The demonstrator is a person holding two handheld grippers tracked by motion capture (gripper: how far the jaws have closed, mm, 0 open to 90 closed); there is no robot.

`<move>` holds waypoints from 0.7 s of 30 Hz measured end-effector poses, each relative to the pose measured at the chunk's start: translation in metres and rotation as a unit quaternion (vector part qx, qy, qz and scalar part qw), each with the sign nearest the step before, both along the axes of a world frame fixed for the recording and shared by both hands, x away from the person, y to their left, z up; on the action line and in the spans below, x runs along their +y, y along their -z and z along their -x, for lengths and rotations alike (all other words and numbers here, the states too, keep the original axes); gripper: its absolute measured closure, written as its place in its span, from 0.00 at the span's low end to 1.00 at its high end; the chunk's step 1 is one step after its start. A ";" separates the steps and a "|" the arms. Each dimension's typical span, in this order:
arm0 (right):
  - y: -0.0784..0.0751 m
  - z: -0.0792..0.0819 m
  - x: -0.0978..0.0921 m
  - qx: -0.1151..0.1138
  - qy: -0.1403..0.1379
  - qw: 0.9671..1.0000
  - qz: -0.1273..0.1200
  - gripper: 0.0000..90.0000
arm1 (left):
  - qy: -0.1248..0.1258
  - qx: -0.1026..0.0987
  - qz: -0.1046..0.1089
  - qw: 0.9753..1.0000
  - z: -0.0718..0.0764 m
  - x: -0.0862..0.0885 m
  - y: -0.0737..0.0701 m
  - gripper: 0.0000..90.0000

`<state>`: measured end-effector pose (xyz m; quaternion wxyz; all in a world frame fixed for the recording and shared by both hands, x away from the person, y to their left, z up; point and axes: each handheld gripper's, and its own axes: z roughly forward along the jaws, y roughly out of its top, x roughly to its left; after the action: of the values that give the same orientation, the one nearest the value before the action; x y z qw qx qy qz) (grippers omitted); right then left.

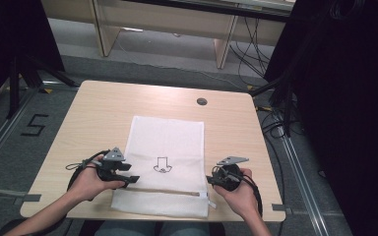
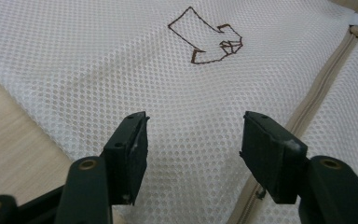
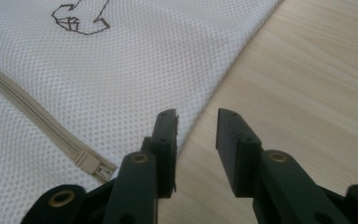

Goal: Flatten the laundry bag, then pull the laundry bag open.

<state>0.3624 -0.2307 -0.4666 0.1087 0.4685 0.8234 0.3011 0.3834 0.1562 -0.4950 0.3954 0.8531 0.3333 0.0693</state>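
A: At the left of the high view, a person's left gripper (image 1: 128,173) rests at the left edge of a white mesh laundry bag (image 1: 170,135) that lies flat near the front of a light wooden table (image 1: 98,108). What are its jaws doing?

B: They stand wide apart over the mesh in the left gripper view, holding nothing. A brown arrow-shaped mark (image 2: 206,39) sits ahead of them, and the beige zipper (image 2: 319,86) runs down past the right-hand jaw.

A: And the bag's closure?

B: The zipper looks drawn shut along its visible run, with the zipper pull (image 3: 92,164) parked at the bag's right end, just left of the right gripper (image 3: 196,130).

A: So the right gripper has the pull?

B: No. Its jaws are only narrowly parted and empty, poised over the bag's right edge where mesh meets bare table. In the high view it sits just beside the bag's right side, level with the zipper line.

A: How far along is the work, then?

B: By these pictures, barely begun: both grippers are in place at the bag's near end, neither has taken hold, and the bag lies undisturbed. Gripping the fabric and the pull appears to be what is left.
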 end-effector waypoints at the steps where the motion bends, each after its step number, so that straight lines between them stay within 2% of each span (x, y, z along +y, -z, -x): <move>1: 0.002 0.000 0.001 -0.012 0.004 1.000 -0.009 0.75 | -0.002 0.004 0.000 1.000 0.000 0.000 0.001 0.44; 4: 0.001 0.001 0.000 -0.011 0.003 1.000 -0.007 0.74 | -0.010 0.002 0.009 1.000 0.000 -0.001 0.001 0.43; 5: 0.002 0.001 0.000 -0.020 -0.001 1.000 -0.003 0.74 | -0.007 -0.002 0.011 1.000 0.000 0.000 0.001 0.43; 6: -0.005 0.003 -0.001 -0.012 0.001 1.000 -0.003 0.73 | -0.011 0.003 0.015 1.000 0.001 -0.001 0.001 0.42; 7: -0.005 0.003 -0.001 -0.012 0.001 1.000 -0.003 0.73 | -0.010 -0.001 0.017 1.000 0.001 -0.001 0.000 0.42; 8: -0.007 0.001 -0.003 -0.034 -0.003 0.999 -0.003 0.69 | -0.006 -0.006 0.016 1.000 0.001 -0.001 0.000 0.43; 9: -0.008 0.001 -0.002 -0.047 0.011 0.999 -0.014 0.64 | -0.009 -0.005 0.019 1.000 0.002 -0.001 0.000 0.43; 10: -0.013 0.002 -0.001 -0.048 0.011 0.999 -0.013 0.61 | -0.003 -0.005 0.011 1.000 0.002 0.001 0.000 0.43; 11: -0.013 0.002 -0.001 -0.060 0.009 0.998 -0.010 0.60 | -0.001 -0.005 0.012 1.000 0.002 0.001 0.000 0.43; 12: -0.013 0.001 -0.001 -0.064 0.004 0.998 -0.010 0.61 | -0.010 -0.005 0.025 1.000 0.003 -0.001 0.000 0.43; 13: -0.012 0.001 -0.002 -0.061 -0.011 0.998 -0.010 0.65 | -0.010 -0.006 0.025 1.000 0.003 -0.001 -0.001 0.43; 14: -0.010 0.001 -0.003 -0.051 -0.015 0.998 -0.018 0.70 | -0.009 -0.009 0.020 1.000 0.002 0.000 -0.002 0.44; 15: -0.008 0.001 -0.003 -0.045 -0.023 0.999 -0.016 0.74 | -0.012 -0.011 0.029 0.999 0.002 -0.001 -0.002 0.44; 16: -0.007 0.003 -0.001 -0.036 -0.015 0.999 -0.025 0.77 | -0.012 -0.014 0.029 0.999 0.002 -0.001 -0.003 0.45; 17: -0.007 0.003 -0.003 -0.035 -0.025 0.999 -0.008 0.81 | -0.023 -0.015 0.041 0.999 0.003 -0.003 -0.003 0.46; 18: -0.008 0.004 -0.003 -0.031 -0.018 0.999 -0.017 0.84 | -0.017 -0.020 0.044 0.999 0.001 -0.003 -0.005 0.47; 19: -0.010 0.004 -0.005 -0.040 -0.022 0.999 -0.011 0.85 | -0.022 -0.020 0.050 0.998 0.001 -0.004 -0.005 0.48; 20: -0.013 0.005 -0.006 -0.037 -0.019 0.999 -0.007 0.86 | -0.017 -0.022 0.046 0.999 0.000 -0.004 -0.005 0.48; 21: -0.013 0.005 -0.007 -0.047 -0.022 0.999 0.000 0.86 | -0.021 -0.020 0.053 0.998 0.001 -0.005 -0.006 0.48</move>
<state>0.3571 -0.2382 -0.4532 0.1406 0.4353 0.8276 0.3254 0.3829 0.1509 -0.4893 0.4451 0.8223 0.3460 0.0771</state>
